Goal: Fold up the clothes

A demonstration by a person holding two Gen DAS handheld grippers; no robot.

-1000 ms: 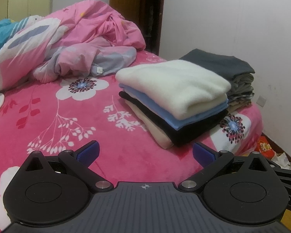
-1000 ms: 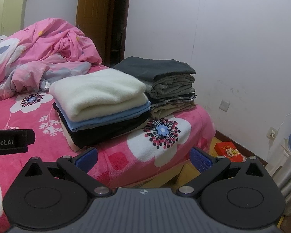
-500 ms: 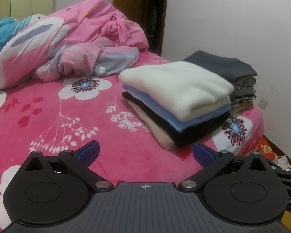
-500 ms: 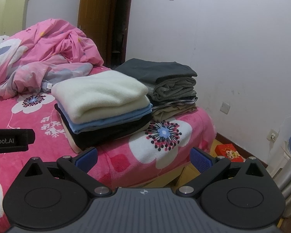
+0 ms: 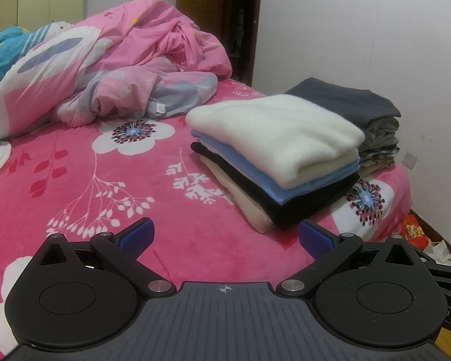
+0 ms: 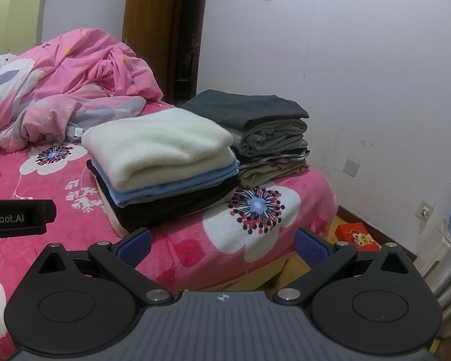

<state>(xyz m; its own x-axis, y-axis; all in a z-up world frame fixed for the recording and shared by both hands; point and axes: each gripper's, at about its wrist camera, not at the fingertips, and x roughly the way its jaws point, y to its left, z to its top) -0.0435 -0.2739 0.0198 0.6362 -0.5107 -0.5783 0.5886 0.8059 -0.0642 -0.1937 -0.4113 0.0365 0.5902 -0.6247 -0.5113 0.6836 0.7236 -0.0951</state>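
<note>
Left wrist view: stacks [image 5: 279,150] sit slightly lower than before; both tools [image 5: 225,237] [image 6: 222,242] gape wide, empty; folding appears finished.

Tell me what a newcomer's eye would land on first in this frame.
First, the two neat stacks of folded clothes near the bed's far corner: a cream fleece tops the nearer stack, a dark grey garment the one beside the wall. Next, the loud pink floral bedspread beneath them and the crumpled pink quilt heaped behind. Both the left gripper and right gripper are open and empty.
</note>
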